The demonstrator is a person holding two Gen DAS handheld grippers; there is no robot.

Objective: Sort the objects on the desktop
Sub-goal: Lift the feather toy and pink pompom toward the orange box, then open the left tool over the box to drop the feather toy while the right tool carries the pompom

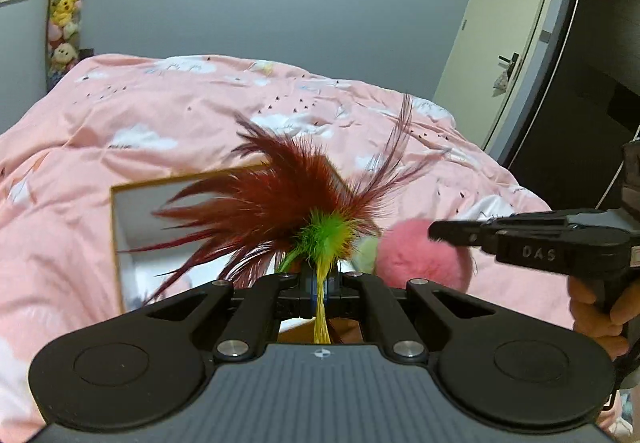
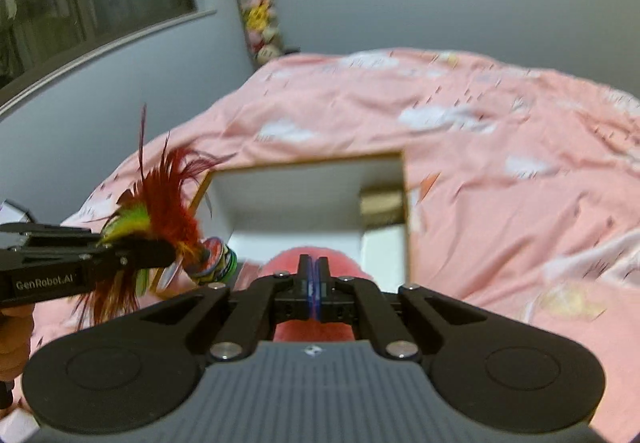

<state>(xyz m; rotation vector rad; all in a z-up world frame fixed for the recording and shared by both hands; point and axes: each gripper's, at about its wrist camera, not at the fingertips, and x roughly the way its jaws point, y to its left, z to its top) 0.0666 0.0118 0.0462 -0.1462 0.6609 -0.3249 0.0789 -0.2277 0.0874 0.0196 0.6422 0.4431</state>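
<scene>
My left gripper (image 1: 320,283) is shut on a feather shuttlecock (image 1: 288,203) with red, green and yellow feathers, held above the bed. It also shows in the right wrist view (image 2: 160,211), with its striped disc base (image 2: 216,257) pointing toward the box. My right gripper (image 2: 314,275) is shut on a pink fluffy pom-pom (image 1: 420,255), which shows behind and below its fingers in the right wrist view (image 2: 280,263). An open white cardboard box (image 2: 296,199) with brown edges sits on the bed just beyond both grippers; it also shows in the left wrist view (image 1: 136,211).
A pink duvet (image 1: 200,115) with a cloud print covers the bed. A hanging column of plush toys (image 1: 66,15) is in the far corner. A door (image 1: 504,43) stands at the right, a window (image 2: 80,3) at the left.
</scene>
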